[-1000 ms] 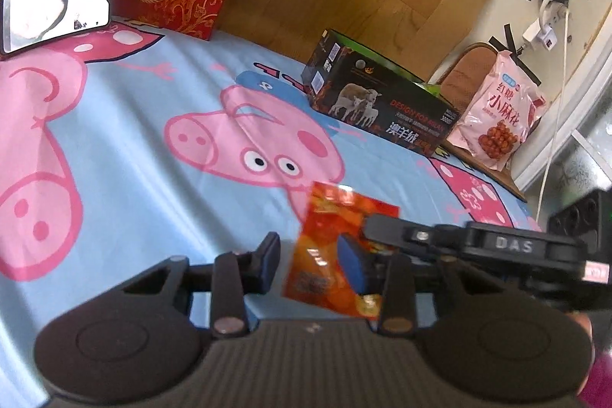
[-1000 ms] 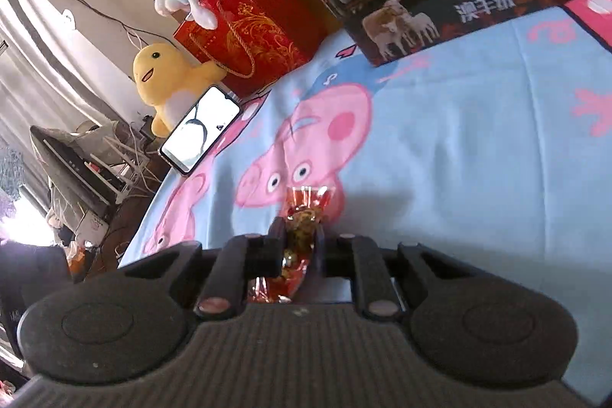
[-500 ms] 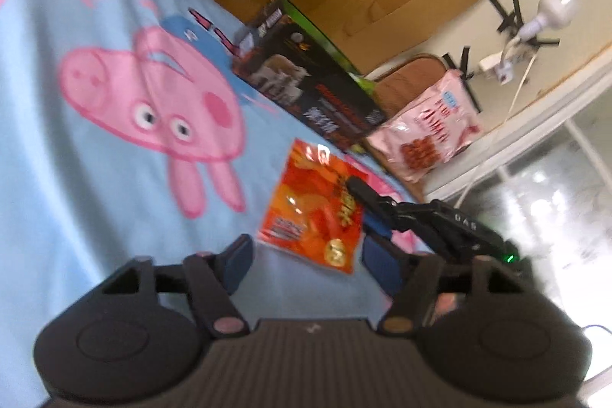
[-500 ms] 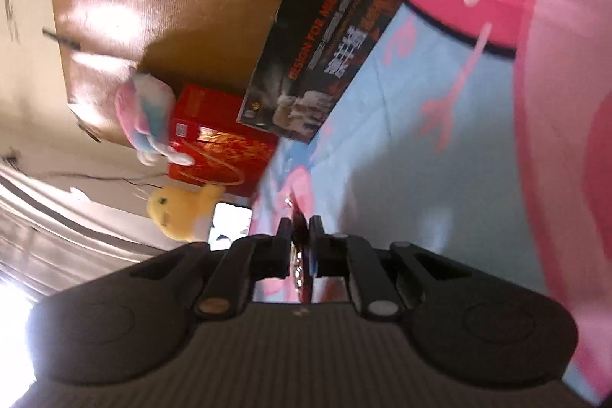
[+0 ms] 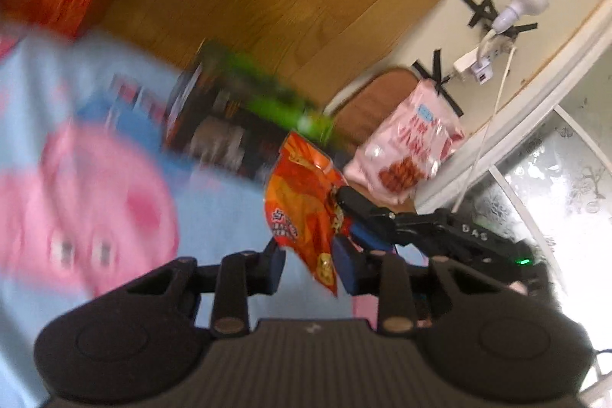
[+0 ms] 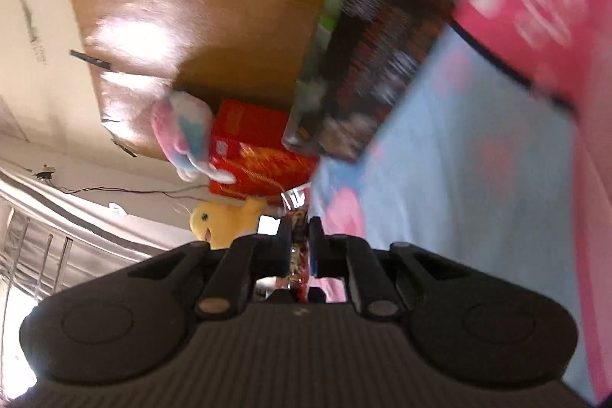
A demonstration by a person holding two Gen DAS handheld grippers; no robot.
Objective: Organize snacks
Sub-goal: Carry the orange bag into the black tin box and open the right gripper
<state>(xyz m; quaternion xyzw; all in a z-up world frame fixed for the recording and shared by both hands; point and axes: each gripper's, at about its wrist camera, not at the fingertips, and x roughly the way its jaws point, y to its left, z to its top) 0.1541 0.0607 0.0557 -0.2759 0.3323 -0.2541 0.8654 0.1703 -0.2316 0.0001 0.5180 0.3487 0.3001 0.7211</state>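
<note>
**Orange packet aloft between two grippers**

The right gripper is clamped tight on the crinkly orange foil snack packet, which it holds clear above the pale blue bedspread printed with pink pigs. The right wrist view shows the packet edge-on between the pads.

The left gripper has just been closing. Its jaws are drawn in to a narrow gap with the packet's lower corner hanging in it, but I cannot tell whether the pads press on the foil.

Behind the packet a black carton with a green edge stands on the bedspread, its contents hidden. Further right a pink printed snack bag leans against a brown cushion. A red gift bag with gold pattern sits at the headboard – a pink, white and blue plush toy on it.
</note>
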